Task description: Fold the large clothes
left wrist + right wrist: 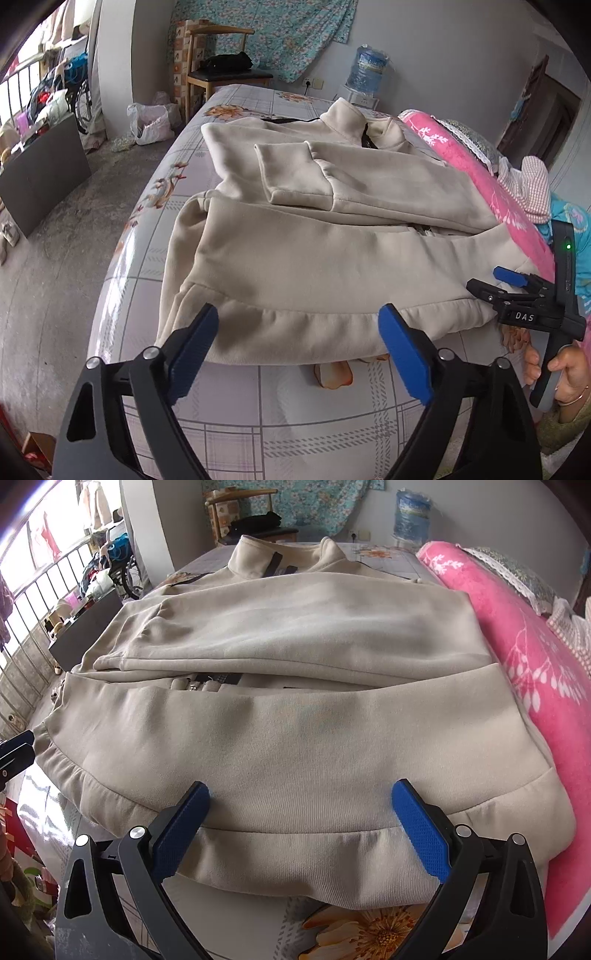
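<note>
A cream jacket is lying partly folded on the bed, its sleeves crossing over the body and its ribbed hem facing both tools, with the collar sitting at the far end beyond the jaws. The left gripper is hovering at the hem's near edge with its jaws spreading wide and holding nothing, while the right gripper is sitting over the hem with its jaws gaping just as wide, the cloth passing between them ungripped. A pink blanket is lying to the right of the jaws, touching the jacket's side.
</note>
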